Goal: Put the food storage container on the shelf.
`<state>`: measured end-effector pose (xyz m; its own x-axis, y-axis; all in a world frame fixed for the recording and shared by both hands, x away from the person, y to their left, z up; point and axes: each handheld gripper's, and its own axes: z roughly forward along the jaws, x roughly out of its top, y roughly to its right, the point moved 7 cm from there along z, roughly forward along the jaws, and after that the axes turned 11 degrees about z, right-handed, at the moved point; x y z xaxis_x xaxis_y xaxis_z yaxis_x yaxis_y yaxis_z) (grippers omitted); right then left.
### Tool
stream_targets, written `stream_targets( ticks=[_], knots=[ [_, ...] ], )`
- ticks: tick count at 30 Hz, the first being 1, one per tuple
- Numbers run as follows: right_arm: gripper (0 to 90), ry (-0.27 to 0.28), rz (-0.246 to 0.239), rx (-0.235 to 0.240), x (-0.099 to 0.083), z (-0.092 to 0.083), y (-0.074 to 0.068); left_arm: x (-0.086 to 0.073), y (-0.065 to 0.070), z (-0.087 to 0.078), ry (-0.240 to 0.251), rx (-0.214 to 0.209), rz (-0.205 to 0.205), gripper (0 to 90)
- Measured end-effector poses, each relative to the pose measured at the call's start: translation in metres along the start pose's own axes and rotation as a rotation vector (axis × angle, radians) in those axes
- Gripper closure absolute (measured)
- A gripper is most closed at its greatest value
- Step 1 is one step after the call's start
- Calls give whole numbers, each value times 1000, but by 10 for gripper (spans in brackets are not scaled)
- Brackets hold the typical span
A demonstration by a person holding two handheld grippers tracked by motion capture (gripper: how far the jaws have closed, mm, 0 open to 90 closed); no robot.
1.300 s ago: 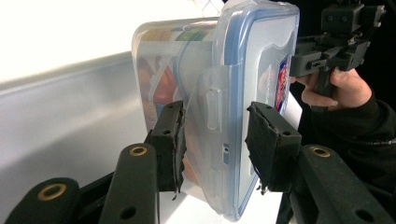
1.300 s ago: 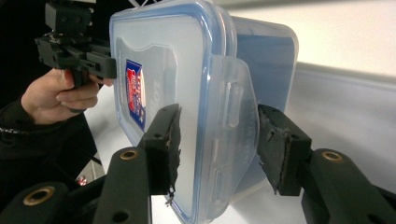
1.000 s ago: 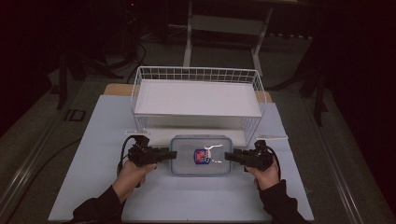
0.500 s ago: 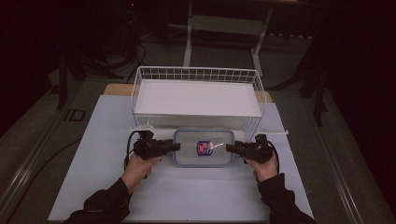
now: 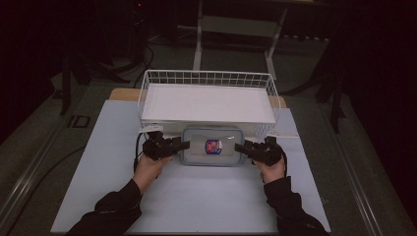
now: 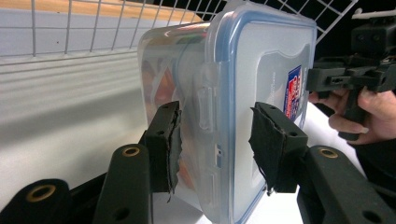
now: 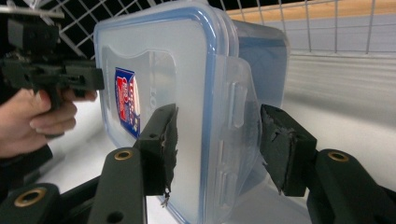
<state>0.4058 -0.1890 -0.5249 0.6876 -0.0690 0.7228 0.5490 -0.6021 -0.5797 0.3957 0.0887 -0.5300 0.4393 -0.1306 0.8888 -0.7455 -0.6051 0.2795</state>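
Clear lidded container (image 5: 212,146) sits on the white table (image 5: 196,196) just before the wire basket (image 5: 206,78), left gripper (image 5: 179,145) and right gripper (image 5: 242,148) each straddling an end latch with jaws parted, apparently not clamped; risk: uneven closure tilts or drops it.

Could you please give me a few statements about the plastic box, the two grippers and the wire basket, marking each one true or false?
1. The plastic box has its lid on. True.
2. The box sits inside the wire basket. False: it is in front of the basket, between the grippers.
3. The left gripper straddles a side latch of the box with its jaws apart. True.
4. The right gripper is shut on a spoon. False: its jaws stand open around the box's other end.
5. The lid carries a red and blue label. True.
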Motion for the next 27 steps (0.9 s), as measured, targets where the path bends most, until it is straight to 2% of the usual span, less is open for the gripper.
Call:
stream_targets(
  ticks=[2,4,6,8,9,10,11,12,14,15,16,17,18,20,21,22,25,26,27],
  knots=[
    [481,2,-1,3,1,1,1,0,0,1,8,3,3,532],
    [474,11,27,7,2,2,5,1,-2,2,28,3,-7,530],
    [471,18,31,0,3,3,5,1,-3,3,35,6,-6,530],
    [458,34,10,-42,5,4,5,1,-4,5,52,18,3,517],
    [458,34,10,-42,5,4,5,1,-4,5,52,18,3,504],
    [453,40,-9,-81,5,5,5,-1,-4,9,58,52,24,476],
    [453,40,-9,-81,5,5,5,-1,-4,9,58,52,24,464],
    [483,47,-20,-110,5,7,5,-3,-8,11,58,75,42,457],
    [487,43,-19,-124,5,9,6,-4,-10,13,50,84,47,474],
    [446,39,-19,-136,4,11,7,-6,-11,14,53,97,38,468],
    [390,30,-10,-151,2,14,8,-5,-14,14,80,111,11,460],
    [429,39,20,-147,3,14,10,-5,-14,15,77,107,2,495],
    [432,36,45,-151,4,15,10,-4,-15,16,76,124,2,481],
    [430,40,33,-165,6,16,10,-3,-15,17,75,134,3,460],
    [430,40,33,-165,6,16,10,-4,-14,18,73,132,10,460],
    [429,39,19,-175,7,16,10,-5,-15,19,66,118,-2,428],
    [430,39,6,-183,7,16,9,-4,-14,17,60,122,-8,416],
    [410,35,6,-190,6,14,5,-3,-11,15,62,112,9,396],
    [410,35,6,-190,6,14,5,-3,-11,15,62,112,9,393]
  ],
)
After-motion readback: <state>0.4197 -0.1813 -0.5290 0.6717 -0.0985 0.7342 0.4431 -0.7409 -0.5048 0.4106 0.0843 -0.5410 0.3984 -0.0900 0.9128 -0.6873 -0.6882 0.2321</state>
